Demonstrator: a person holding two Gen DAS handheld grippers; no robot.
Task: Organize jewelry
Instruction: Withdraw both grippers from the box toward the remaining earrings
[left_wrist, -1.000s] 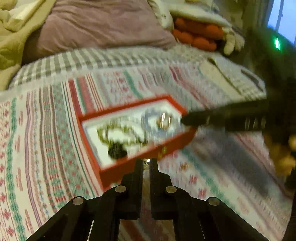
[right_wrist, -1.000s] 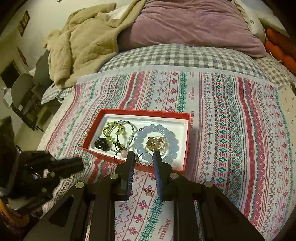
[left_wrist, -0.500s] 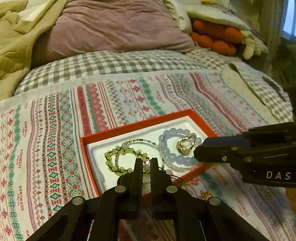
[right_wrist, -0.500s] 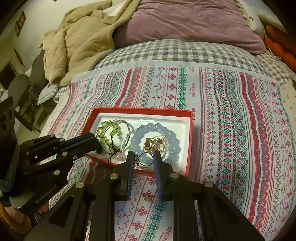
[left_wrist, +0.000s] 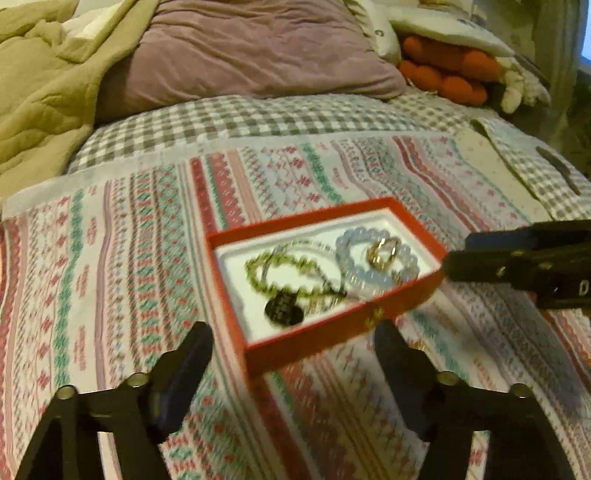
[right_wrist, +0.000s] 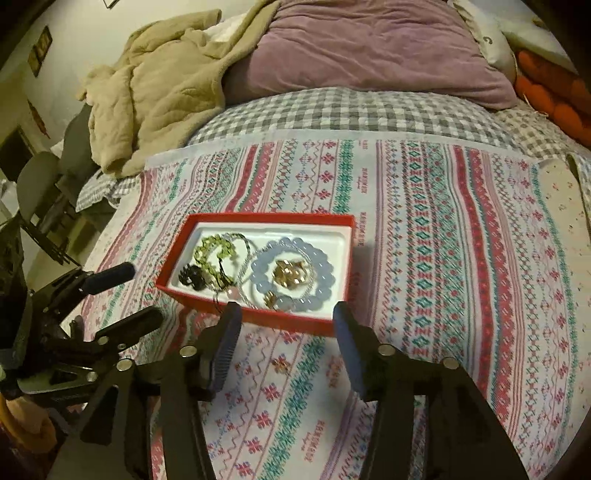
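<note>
We see the left tool (left_wrist: 291, 343) with its jaws opening, spread wide and gripping nothing, its fingers (left_wrist: 188, 354) hovering over the patterned cloth (left_wrist: 110, 277) just in front of the near corner of the red box (left_wrist: 332, 336). The right tool (right_wrist: 286, 321) is also opening, its jaws apart and empty, poised just before the box's near wall; in the left view it shows as a dark bar at the box's right end. The box lies on the cloth spread over the bed, and its white tray holds the jewelry: a green bead bracelet (right_wrist: 214, 254), a pale blue bead bracelet (right_wrist: 295, 273), a gold piece (right_wrist: 290, 277) lying inside the blue ring, a dark round pendant (left_wrist: 283, 312) toward the near wall, and thin clear strands that we cannot make out well. One small gold item (right_wrist: 280, 363) lies outside the box on the cloth, between the right tool's fingers. Beyond the cloth are a checked sheet (right_wrist: 351, 110), a purple pillow (right_wrist: 369, 48) and a tan blanket (right_wrist: 159, 99).
</note>
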